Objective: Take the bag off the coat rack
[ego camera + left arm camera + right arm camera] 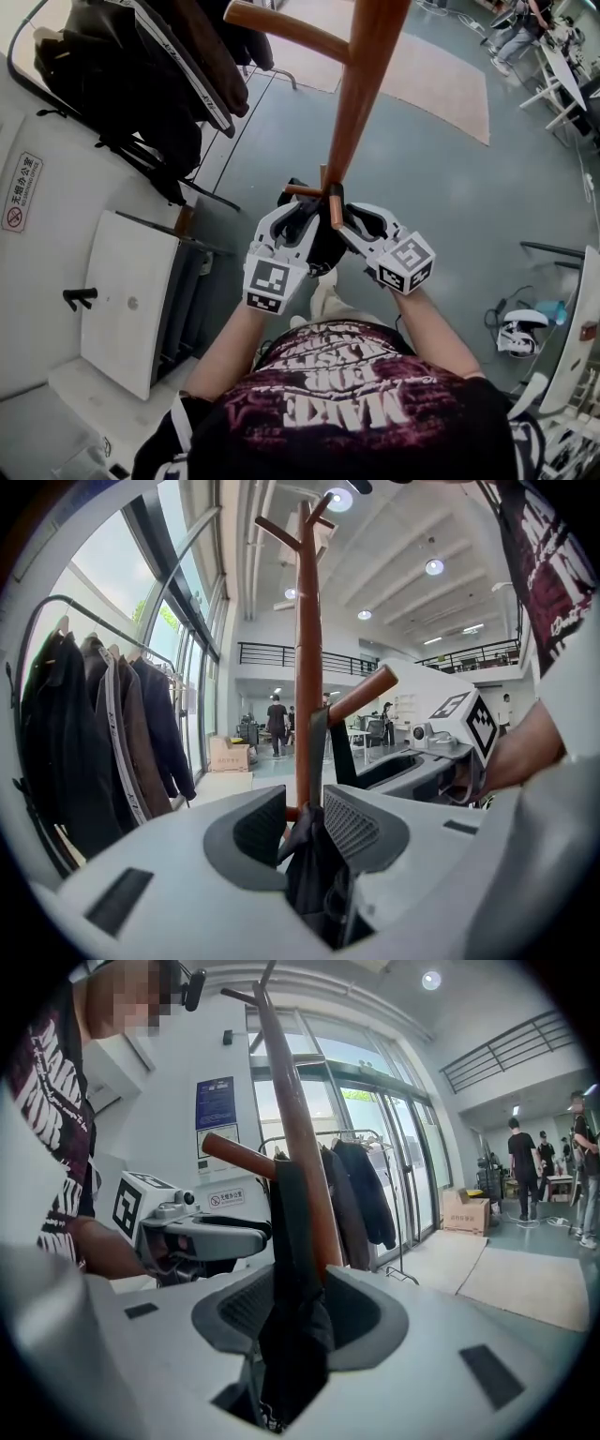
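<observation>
here the coat rack (361, 84) runs off the frame's top edge. the black bag (291, 1358) hangs from its peg (361, 694), mostly hidden behind both tools. the left gripper (302, 803) pinches bag cloth; the right gripper (295, 1283) stands spread around it, contact unclear.

Head view downward, gripper views upward (coat rack (361, 84) shared)

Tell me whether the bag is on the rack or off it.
On. In both gripper views its strap runs up over the peg; the bag hangs below.
</observation>
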`<action>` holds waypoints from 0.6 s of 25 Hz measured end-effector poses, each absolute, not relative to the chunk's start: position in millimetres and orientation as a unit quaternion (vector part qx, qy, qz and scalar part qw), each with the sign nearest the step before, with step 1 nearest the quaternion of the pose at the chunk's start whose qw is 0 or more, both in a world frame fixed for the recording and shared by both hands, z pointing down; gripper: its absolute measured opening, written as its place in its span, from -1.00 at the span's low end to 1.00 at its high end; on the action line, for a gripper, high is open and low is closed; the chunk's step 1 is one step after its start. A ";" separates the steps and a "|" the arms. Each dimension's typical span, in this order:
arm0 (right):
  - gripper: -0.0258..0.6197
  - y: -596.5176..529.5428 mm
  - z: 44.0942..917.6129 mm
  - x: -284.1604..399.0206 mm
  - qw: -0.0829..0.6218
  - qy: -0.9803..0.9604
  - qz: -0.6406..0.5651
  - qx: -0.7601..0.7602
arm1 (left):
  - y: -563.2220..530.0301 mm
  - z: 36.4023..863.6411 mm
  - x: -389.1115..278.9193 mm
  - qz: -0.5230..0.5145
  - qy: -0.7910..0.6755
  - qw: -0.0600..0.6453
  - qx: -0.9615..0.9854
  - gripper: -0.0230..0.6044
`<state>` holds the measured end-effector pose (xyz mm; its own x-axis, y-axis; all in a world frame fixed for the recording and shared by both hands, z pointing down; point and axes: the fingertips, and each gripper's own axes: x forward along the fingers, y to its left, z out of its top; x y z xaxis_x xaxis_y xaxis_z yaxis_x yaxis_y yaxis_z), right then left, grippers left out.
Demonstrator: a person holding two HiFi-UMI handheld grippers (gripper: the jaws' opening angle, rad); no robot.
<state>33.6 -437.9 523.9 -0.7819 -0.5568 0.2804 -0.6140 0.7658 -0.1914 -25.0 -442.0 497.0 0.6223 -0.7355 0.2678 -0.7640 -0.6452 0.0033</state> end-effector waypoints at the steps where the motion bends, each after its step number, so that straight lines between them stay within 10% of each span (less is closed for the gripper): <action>1: -0.39 -439.0 524.5 31.7 0.103 -0.935 0.139 0.310 | -444.9 498.9 -20.9 0.125 -0.415 0.057 0.900 -0.53; 15: -0.88 -447.4 526.2 30.2 0.131 -0.930 0.117 0.323 | -459.8 518.0 -1.7 0.133 -0.417 0.063 0.897 -0.84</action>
<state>30.2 -447.4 526.2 -0.7575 -0.5697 0.3188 -0.6309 0.7643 -0.1332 -1.7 -459.8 518.0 0.6178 -0.7306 0.2909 -0.7641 -0.6450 0.0029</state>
